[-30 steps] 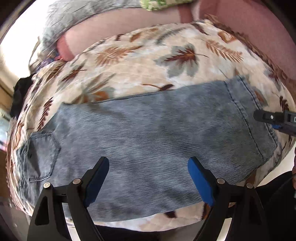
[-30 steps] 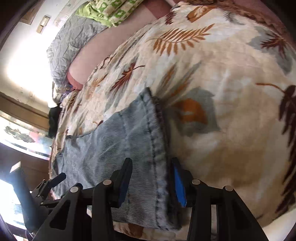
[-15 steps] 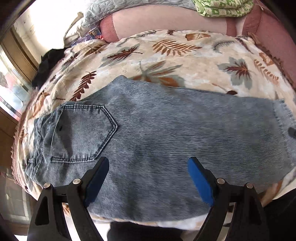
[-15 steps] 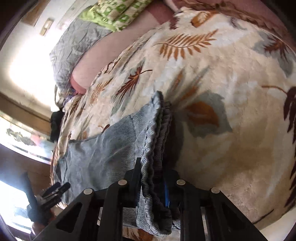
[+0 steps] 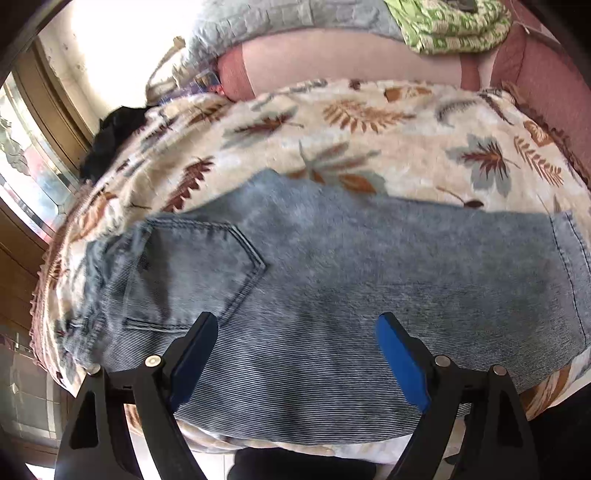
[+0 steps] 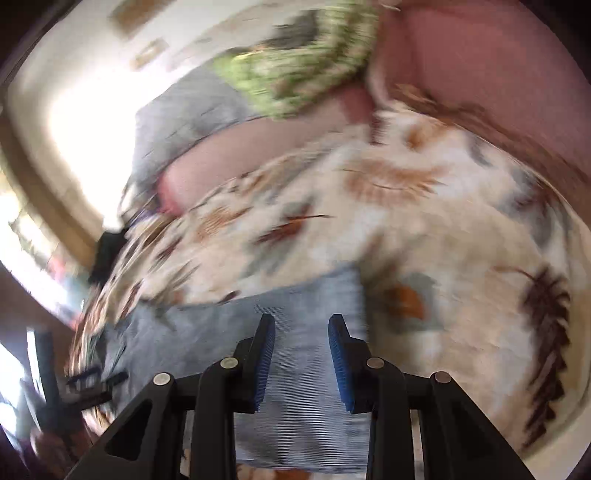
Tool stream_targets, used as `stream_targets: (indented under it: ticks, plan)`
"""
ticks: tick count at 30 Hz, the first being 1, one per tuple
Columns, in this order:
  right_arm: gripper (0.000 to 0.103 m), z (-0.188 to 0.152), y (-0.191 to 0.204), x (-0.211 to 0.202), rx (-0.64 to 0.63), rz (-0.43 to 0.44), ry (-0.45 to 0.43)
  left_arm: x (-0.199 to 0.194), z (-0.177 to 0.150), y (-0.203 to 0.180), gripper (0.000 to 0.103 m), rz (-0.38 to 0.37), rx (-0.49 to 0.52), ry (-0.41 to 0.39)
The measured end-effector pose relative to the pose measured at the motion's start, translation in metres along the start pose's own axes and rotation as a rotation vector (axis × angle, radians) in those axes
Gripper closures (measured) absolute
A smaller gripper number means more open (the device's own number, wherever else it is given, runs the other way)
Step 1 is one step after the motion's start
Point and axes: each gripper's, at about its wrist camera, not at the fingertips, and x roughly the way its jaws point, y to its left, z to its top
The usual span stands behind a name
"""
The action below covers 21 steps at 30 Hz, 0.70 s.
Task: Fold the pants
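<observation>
Light blue jeans (image 5: 351, 266) lie flat across a leaf-print blanket (image 5: 369, 147), back pocket (image 5: 192, 266) at the left and leg hem (image 5: 569, 266) at the right. My left gripper (image 5: 295, 321) hovers over the near edge beside the pocket, open wide with nothing between the blue pads. In the blurred right wrist view, my right gripper (image 6: 301, 319) hangs above the hem end of the jeans (image 6: 221, 332). Its jaws are opening and no cloth is between them. The left gripper (image 6: 92, 384) shows faintly at the lower left there.
A pink bolster (image 5: 332, 59), a grey quilt (image 5: 280, 18) and a green patterned cloth (image 5: 450, 26) lie at the far side of the bed. A black item (image 5: 110, 136) sits at the left edge beside a wooden window frame (image 5: 55, 110).
The left gripper slid toward the waist end, bringing the back pocket into view. The right gripper shut on the hem and bunched it, then let go and rose.
</observation>
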Motion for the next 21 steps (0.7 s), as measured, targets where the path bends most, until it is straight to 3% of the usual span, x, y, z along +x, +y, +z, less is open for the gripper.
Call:
stream_targets:
  ticks: [5, 9, 21]
  plan:
    - [0.07, -0.013, 0.062, 0.045, -0.174, 0.02, 0.125, -0.008, 0.0, 0.016, 0.014, 0.025, -0.012, -0.048]
    - [0.071, -0.019, 0.094, 0.071, -0.225, 0.035, 0.159, -0.006, -0.001, 0.03, 0.014, 0.036, -0.023, -0.057]
    - [0.072, -0.034, 0.106, 0.118, -0.248, -0.041, 0.282, 0.025, -0.011, 0.065, 0.014, 0.07, -0.08, -0.007]
